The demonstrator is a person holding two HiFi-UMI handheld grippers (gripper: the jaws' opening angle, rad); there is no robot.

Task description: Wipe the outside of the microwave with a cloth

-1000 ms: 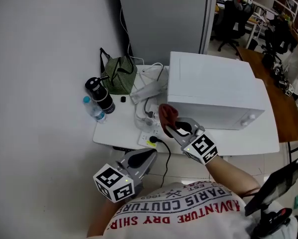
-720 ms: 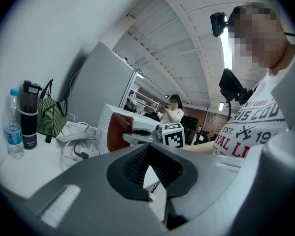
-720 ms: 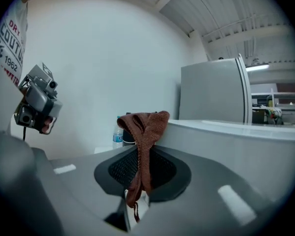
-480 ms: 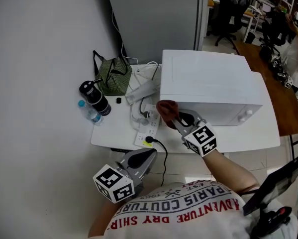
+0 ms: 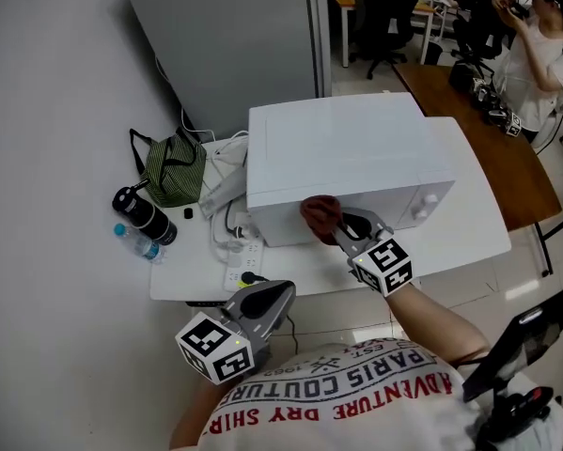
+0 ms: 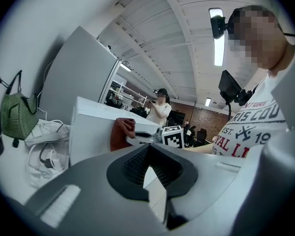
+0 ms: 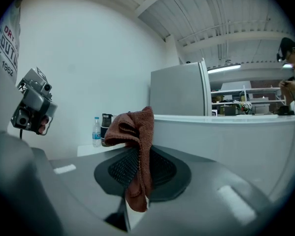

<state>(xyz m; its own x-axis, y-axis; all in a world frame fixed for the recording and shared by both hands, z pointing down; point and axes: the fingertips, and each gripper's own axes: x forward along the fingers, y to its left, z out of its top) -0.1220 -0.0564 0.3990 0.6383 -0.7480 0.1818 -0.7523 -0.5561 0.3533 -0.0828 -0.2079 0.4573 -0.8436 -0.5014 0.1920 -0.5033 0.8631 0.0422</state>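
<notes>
A white microwave (image 5: 347,158) stands on a white table (image 5: 192,280). My right gripper (image 5: 342,230) is shut on a reddish-brown cloth (image 5: 319,216), which is bunched against the microwave's front face near its left end. In the right gripper view the cloth (image 7: 135,146) hangs pinched between the jaws, with the microwave (image 7: 231,141) just to the right. My left gripper (image 5: 273,301) hangs shut and empty below the table's near edge; its view shows the microwave (image 6: 90,132), the cloth (image 6: 121,134) and the right gripper's marker cube (image 6: 173,136) beyond the jaws.
Left of the microwave lie a green striped bag (image 5: 173,169), a black flask (image 5: 142,216), a small water bottle (image 5: 138,242) and a power strip with tangled cables (image 5: 234,252). A grey cabinet (image 5: 234,45) stands behind. A wooden desk (image 5: 488,130) and a person (image 5: 544,45) are at right.
The right gripper has carried the cloth from the microwave's left corner onto its front face. The head view has shifted, so the table sits further left. The left gripper has stayed put.
</notes>
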